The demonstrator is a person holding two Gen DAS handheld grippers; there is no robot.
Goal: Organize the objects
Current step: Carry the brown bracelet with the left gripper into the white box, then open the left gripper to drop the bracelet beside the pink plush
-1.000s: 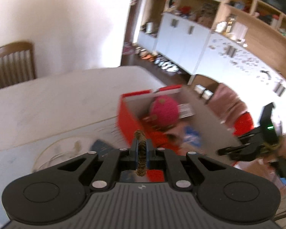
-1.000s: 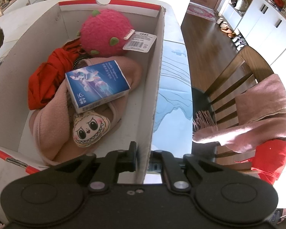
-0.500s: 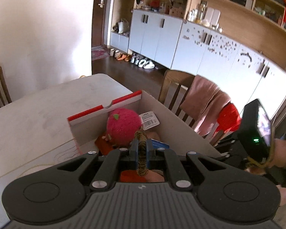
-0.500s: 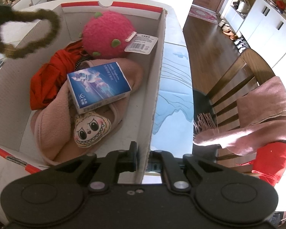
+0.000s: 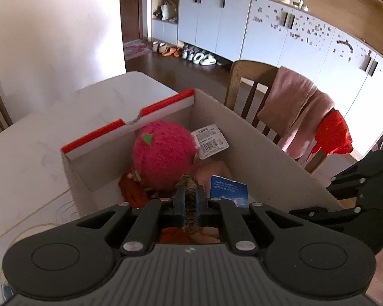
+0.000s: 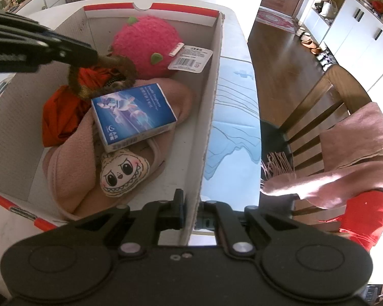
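My left gripper (image 5: pixel 189 201) pinches the brown fuzzy hair loop (image 6: pixel 102 76), hanging directly above the red-rimmed cardboard box (image 6: pixel 212 81); my right gripper (image 6: pixel 189 209) clamps its right wall.

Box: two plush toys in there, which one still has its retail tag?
The pink strawberry plush at the far end; its barcode tag hangs beside it. The cream monster-face plush shows none.

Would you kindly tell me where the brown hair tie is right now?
In the right wrist view, the brown hair tie hangs pinched in the left hand-held gripper over the box, above the red cloth, beside the blue carton.
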